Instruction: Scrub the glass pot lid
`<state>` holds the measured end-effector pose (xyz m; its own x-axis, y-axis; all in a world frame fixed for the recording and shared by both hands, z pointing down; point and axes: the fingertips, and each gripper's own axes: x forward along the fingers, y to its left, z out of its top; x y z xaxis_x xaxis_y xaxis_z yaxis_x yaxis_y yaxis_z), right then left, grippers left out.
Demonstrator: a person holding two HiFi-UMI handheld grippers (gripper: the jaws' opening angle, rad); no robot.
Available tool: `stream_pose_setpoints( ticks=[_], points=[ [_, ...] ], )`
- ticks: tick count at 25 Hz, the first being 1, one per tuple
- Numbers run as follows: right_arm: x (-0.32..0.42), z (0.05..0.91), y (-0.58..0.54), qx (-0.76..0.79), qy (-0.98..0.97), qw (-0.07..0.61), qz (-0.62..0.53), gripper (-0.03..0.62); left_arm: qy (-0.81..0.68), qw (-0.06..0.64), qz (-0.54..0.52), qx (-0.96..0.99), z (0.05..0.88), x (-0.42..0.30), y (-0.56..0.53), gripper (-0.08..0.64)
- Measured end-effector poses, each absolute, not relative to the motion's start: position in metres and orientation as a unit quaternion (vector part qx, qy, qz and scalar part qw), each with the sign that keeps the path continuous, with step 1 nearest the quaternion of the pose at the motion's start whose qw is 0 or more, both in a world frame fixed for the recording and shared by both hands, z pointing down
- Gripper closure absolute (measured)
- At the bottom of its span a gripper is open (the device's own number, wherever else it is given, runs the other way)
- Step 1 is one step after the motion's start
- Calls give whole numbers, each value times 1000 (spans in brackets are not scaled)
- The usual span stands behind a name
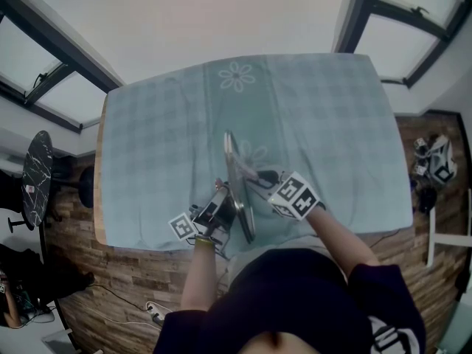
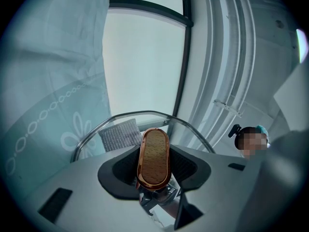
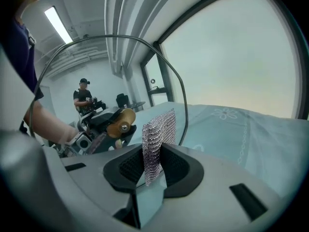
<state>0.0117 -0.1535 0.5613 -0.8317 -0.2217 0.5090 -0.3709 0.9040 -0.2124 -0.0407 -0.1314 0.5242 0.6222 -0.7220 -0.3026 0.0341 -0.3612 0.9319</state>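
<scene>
Lid (image 1: pixel 238 186) of round clear glass faces woven metal mesh (image 3: pixel 157 139).

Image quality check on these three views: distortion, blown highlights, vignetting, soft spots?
Head view: strong fisheye, tablecloth edges bow, whole picture soft. Left gripper view: black vignette at the corners, window washed out, wooden knob sharp. Right gripper view: window blown out, ceiling light glares, mesh scrubber and glass pot lid rim crisp.

Overhead, two close-ups, shared lid (image 1: pixel 236 175)
</scene>
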Motion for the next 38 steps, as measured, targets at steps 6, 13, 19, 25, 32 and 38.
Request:
stream_pose_setpoints(
  ticks=[6, 13, 19, 25, 32, 38],
  points=[
    [8, 564, -138, 135, -945, 250, 161, 506, -232, 515, -370, 738, 524, -42, -131, 390],
    [9, 569, -118, 105, -945, 260, 168, 506, -235, 515, -370, 737, 524, -42, -132, 390],
    [14, 573, -94, 72, -943, 274, 172, 506, -239, 513, -379, 732, 524, -44, -130, 390],
    [18, 574, -75, 47, -941, 280, 183, 506, -242, 512, -384, 729, 524, -44, -131, 390],
    [22, 569, -54, 14, -939, 284, 194, 506, -245, 511, -383, 730, 526, -45, -131, 390],
    [28, 560, -37, -21, -940, 278, 197, 505, -248, 510, -385, 728, 526, -44, -130, 390]
  ],
)
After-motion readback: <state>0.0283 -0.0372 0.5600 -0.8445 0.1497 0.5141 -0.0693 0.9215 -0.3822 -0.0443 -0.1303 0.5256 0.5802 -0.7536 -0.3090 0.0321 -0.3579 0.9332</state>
